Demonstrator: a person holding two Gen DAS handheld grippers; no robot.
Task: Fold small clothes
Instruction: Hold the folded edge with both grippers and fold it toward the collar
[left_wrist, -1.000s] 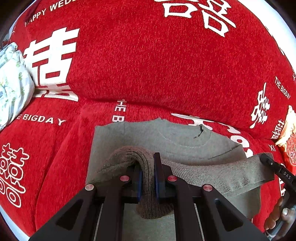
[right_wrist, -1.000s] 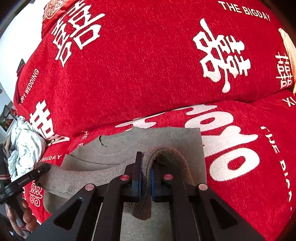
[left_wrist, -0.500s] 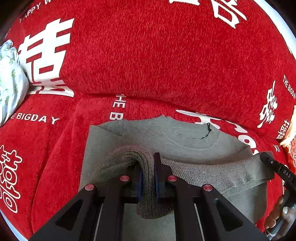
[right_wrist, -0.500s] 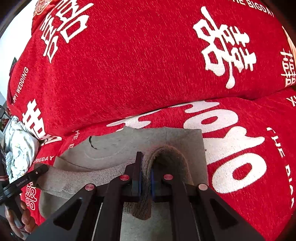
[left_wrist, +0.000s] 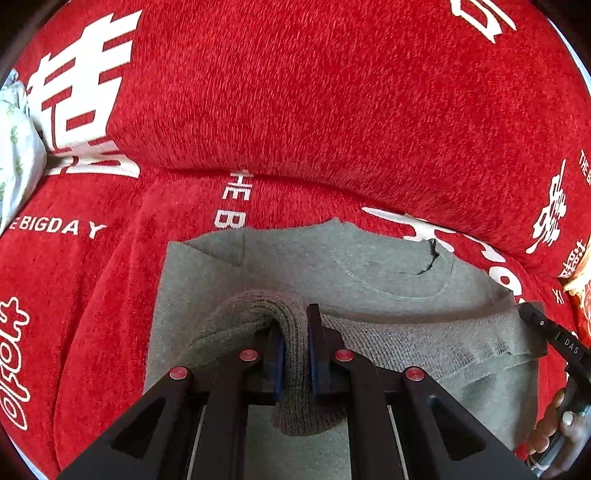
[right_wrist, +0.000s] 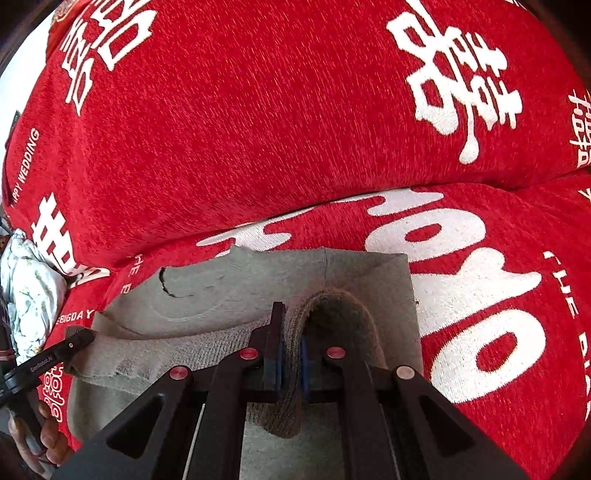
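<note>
We have the grey sweater flat on the red printed sofa cover, neckline toward the backrest. Left gripper clamped on the ribbed hem at one corner, right gripper clamped on the other, so the hem spans taut between us. We judge this two-corner hold carries the bottom edge evenly toward the collar.

You're working in a home, on a sofa: its red cover printed with white wedding characters and "THE BIGDAY" fills both views, seat meeting backrest mid-frame, with a crumpled floral cloth at the left edge of the frame.
</note>
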